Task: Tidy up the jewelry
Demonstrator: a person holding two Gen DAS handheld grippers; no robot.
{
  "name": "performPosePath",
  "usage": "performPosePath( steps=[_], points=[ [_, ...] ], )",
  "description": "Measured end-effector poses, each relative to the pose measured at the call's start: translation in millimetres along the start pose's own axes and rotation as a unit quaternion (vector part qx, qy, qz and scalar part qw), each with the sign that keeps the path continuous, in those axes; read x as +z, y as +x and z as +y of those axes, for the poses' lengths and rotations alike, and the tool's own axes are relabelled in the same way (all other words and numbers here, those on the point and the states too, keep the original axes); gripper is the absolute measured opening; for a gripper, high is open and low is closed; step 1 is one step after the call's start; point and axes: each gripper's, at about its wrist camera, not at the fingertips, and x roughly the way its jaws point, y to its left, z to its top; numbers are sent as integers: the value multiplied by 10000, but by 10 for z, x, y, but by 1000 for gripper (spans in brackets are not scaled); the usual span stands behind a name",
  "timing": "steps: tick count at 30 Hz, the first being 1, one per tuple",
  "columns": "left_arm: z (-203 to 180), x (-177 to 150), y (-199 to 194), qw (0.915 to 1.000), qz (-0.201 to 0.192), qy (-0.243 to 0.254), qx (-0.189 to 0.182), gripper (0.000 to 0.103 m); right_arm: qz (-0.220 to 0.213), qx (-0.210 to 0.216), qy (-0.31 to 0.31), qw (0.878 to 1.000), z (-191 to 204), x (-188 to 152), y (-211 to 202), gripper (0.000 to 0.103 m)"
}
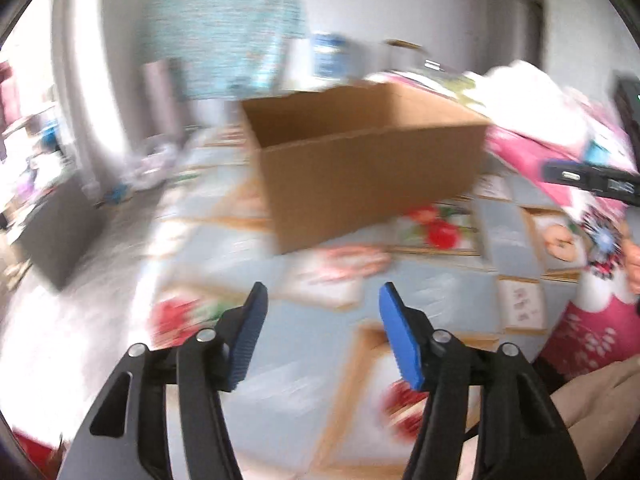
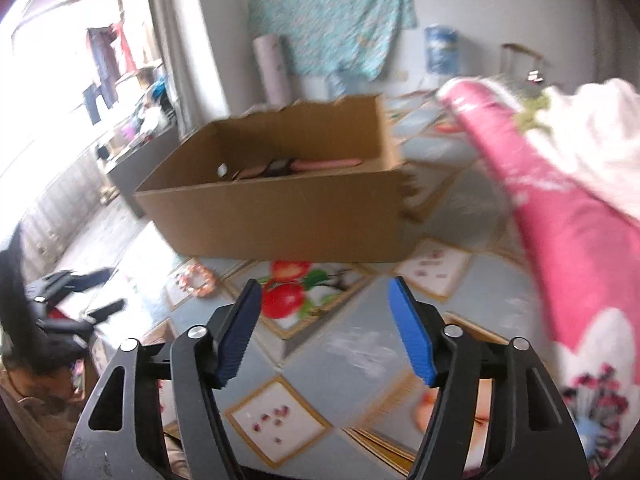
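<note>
Two tools hang open and empty over the patterned surface, both facing one cardboard box.

The left tool (image 1: 322, 300) and the right tool (image 2: 324, 296) each stand with blue pads wide apart and nothing between them, tilted down toward the surface (image 2: 352, 344), which lies bare and flat between their tips and the box. The cardboard box (image 2: 280, 220) sits open-topped just ahead; in the right wrist view its long axis runs across the frame, the near wall toward the tool. Inside, against the far wall, lie a few pink and dark flat items (image 2: 288, 166), too blurred to name. A beaded bracelet (image 2: 199, 279) lies on the surface near the box's front left corner. A pink floral cloth (image 2: 560, 216) crowds the right side; the surface's left edge drops off to the floor (image 1: 60, 340).
</note>
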Motion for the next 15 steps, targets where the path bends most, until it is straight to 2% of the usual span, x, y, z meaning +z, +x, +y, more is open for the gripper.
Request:
performPosePath(
  steps=[4,8,12,15],
  points=[
    [579,-222,-415,9953,-133,-602,742,62,-168,-277,366,9988,-228,-90,-220,67],
    [1021,-527,-776,9827,-269,-1250,1342,63,-304,-421,591,9969,-396,-180,-412,67],
    [1235,-757,-1021,9738,-330,-1581,1600,64,-406,-473,677,9958,-431,-270,-559,68],
    [1277,-853,-1142,9714,-342,-1645,1680,66,-494,-496,735,9948,-418,-338,-637,69]
  ],
)
